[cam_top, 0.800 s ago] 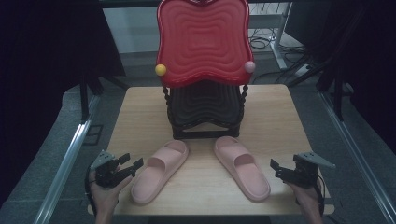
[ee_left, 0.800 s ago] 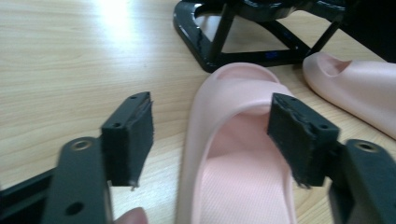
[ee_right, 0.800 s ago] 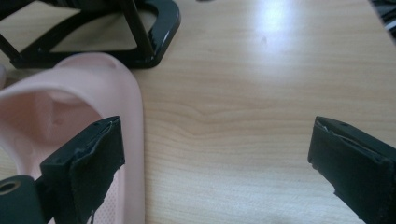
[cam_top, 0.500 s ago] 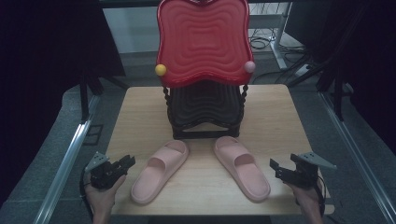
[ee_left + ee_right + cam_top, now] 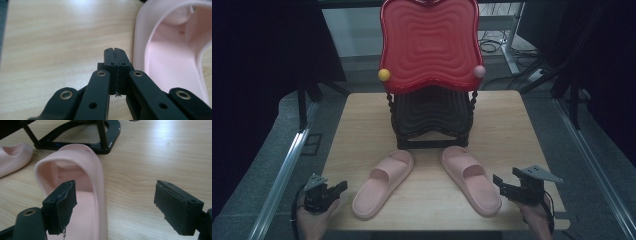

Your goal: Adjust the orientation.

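Two pink slippers lie on the wooden table (image 5: 512, 125), toes toward a rack. The left slipper (image 5: 382, 182) is angled; the right slipper (image 5: 472, 180) lies straighter. My left gripper (image 5: 343, 185) hovers near the table's front left corner, just left of the left slipper, with its jaws shut on nothing. In the left gripper view the closed tips (image 5: 115, 53) sit beside the slipper's rim (image 5: 172, 62). My right gripper (image 5: 499, 181) stands open at the right slipper's heel side. In the right gripper view (image 5: 117, 202) one pad (image 5: 66, 202) is over the slipper (image 5: 85, 170) and the other over bare wood.
A black tiered rack (image 5: 432, 120) with a red wavy top tray (image 5: 429, 45) stands at the table's middle back; its base (image 5: 110, 135) is just beyond the slippers. Yellow (image 5: 384, 74) and pink (image 5: 479, 71) knobs sit on its posts. Metal rails run along both table sides.
My left gripper has drawn back toward the near left corner, away from the left slipper. The right gripper and both slippers have stayed where they were.
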A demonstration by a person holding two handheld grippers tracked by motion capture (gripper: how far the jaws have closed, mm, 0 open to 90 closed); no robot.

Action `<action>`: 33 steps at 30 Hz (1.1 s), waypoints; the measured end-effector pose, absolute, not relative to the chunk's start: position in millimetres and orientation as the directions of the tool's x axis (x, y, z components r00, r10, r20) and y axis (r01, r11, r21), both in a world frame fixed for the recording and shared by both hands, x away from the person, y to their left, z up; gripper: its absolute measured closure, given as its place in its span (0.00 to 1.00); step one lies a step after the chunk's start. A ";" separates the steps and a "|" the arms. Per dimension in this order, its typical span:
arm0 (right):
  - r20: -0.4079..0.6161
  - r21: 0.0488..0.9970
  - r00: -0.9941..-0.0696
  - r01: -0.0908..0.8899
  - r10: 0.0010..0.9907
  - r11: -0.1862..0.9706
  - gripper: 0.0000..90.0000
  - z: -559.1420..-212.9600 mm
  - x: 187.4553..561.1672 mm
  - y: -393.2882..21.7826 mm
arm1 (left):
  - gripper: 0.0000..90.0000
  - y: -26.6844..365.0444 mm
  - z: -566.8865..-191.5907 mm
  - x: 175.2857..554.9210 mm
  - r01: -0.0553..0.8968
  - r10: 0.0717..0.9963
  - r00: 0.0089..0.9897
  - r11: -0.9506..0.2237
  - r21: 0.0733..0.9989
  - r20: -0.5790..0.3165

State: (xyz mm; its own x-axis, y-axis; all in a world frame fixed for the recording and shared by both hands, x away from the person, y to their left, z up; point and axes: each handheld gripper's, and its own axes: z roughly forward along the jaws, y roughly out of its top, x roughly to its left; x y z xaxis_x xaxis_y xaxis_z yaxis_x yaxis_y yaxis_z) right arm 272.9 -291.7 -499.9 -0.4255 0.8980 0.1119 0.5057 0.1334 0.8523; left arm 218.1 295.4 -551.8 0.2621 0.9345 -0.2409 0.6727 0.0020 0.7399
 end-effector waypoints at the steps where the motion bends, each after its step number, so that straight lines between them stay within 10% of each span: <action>1: 0.112 0.852 -0.426 0.506 0.898 0.133 0.20 -499.9 272.9 -291.7 | 1.00 295.4 -551.8 218.1 0.673 0.934 0.262 0.002 0.740 -0.241; 33: 0.162 0.854 -0.410 0.513 0.897 0.080 0.21 -495.1 267.8 -292.9 | 1.00 240.6 -550.2 197.4 0.696 0.836 0.474 -0.165 0.699 -0.275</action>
State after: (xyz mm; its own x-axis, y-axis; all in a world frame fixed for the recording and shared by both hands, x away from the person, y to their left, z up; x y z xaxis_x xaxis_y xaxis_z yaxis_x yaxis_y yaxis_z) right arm 267.8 -292.9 -495.1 -0.4104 0.8973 0.1623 0.5133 0.0802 0.8544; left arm 197.4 240.6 -550.2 0.4741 0.8363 -0.2753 0.6962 -0.1647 0.6988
